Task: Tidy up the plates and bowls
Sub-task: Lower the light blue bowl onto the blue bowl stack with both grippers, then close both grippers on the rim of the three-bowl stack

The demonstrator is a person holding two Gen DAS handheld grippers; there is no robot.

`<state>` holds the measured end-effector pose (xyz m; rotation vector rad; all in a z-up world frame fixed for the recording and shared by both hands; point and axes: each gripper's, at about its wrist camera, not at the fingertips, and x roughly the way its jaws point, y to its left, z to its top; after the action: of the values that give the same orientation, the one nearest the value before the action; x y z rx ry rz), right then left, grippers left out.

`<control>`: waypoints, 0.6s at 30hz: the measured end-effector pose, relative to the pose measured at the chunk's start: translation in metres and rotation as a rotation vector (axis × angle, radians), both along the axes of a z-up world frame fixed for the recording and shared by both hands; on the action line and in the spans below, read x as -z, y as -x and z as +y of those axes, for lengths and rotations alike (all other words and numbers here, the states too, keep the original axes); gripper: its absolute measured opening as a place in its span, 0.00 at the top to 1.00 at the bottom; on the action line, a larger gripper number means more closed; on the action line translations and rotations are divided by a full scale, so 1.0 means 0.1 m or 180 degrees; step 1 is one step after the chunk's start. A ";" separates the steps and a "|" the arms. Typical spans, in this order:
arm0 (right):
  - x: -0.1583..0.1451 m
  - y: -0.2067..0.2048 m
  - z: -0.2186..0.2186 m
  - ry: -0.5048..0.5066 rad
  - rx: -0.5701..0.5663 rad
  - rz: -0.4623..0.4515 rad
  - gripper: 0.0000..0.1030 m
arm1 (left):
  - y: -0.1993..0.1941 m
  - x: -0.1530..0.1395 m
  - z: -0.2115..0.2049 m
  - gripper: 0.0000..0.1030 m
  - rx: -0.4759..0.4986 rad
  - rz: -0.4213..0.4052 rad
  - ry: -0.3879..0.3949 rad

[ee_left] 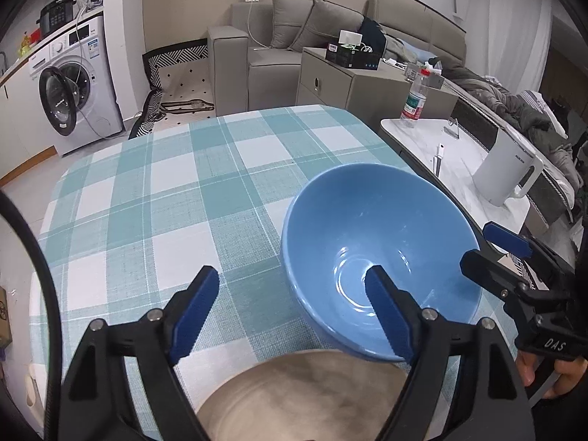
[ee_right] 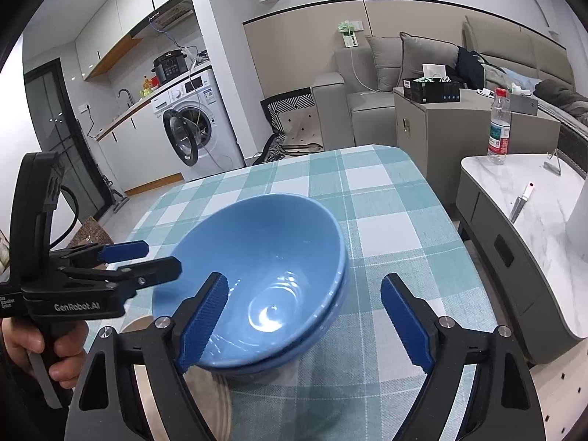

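Both grippers tilt downward, jaws spread wide with nothing pressed between the blue pads. The left gripper is held by a hand wrapped around its black handle. Fingers curl under the right gripper, its tips near the bench's right edge.

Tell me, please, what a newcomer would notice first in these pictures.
The blue bowls, one nested in another, stand on the teal checked tablecloth, partly on the rim of a beige plate. The left tool and right tool flank them with jaws open. A white kettle stands on the marble side table.
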<state>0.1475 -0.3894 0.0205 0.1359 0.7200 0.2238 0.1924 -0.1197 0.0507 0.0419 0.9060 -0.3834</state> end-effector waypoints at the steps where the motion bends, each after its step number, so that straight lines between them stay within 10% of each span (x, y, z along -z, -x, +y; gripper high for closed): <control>1: 0.01 0.01 -0.03 -0.0022 -0.0009 0.0006 0.14 | 0.01 0.00 0.02 0.16 -0.0012 -0.0001 0.0003; 4: 0.00 0.03 -0.14 -0.0115 -0.0021 0.0005 0.13 | 0.05 -0.01 0.06 0.00 -0.0072 -0.0085 0.0026; 18: -0.03 0.06 -0.21 -0.0254 -0.0194 0.0036 0.00 | 0.14 0.06 0.16 0.00 -0.0270 -0.0109 0.0191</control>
<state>0.1419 -0.4105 0.0232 0.1915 0.7274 0.3103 0.1783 -0.1038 0.0451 -0.0448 0.8591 -0.3297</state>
